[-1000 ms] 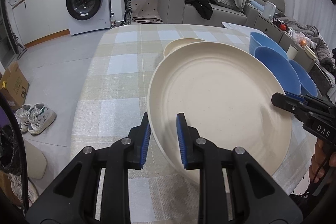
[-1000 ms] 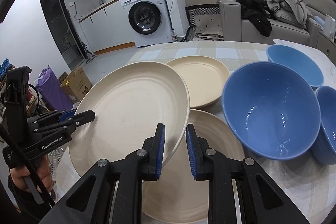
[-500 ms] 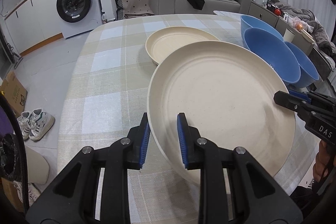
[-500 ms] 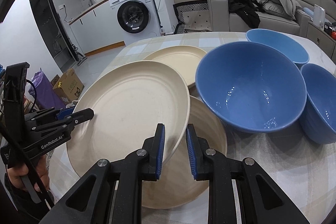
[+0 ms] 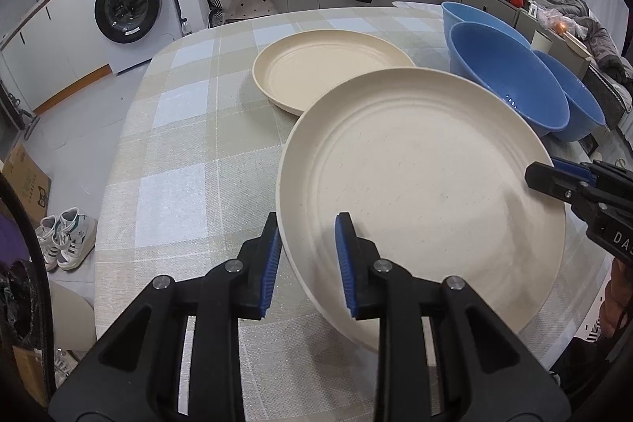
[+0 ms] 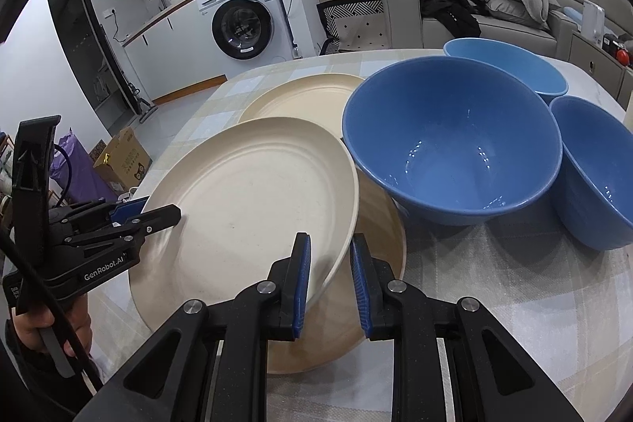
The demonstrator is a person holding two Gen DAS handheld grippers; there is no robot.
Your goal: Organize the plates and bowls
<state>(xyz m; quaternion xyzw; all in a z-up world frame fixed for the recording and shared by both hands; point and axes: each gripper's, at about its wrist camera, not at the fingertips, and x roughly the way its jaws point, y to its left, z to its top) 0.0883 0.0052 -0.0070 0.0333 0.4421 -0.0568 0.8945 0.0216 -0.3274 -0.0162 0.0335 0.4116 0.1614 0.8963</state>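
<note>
Over the desk (image 5: 178,129): big cream plate (image 5: 419,192) held by both grippers, mid-stacking step.
Left gripper (image 5: 306,260) jaws straddle plate's near rim, right gripper (image 6: 330,275) jaws straddle the opposite rim; both look to be gripping it, though pad contact isn't fully clear. Plate is tilted, hovering w/ one edge above a second cream plate (image 6: 379,263) lying on the desk. Next move, prob: level it, lower onto that plate, then let go. Third cream plate (image 5: 328,70) sits further back; 3 blue bowls crowd the right side, nearest large blue bowl (image 6: 451,149) just beside the carried rim, so a bump is the risk.
</note>
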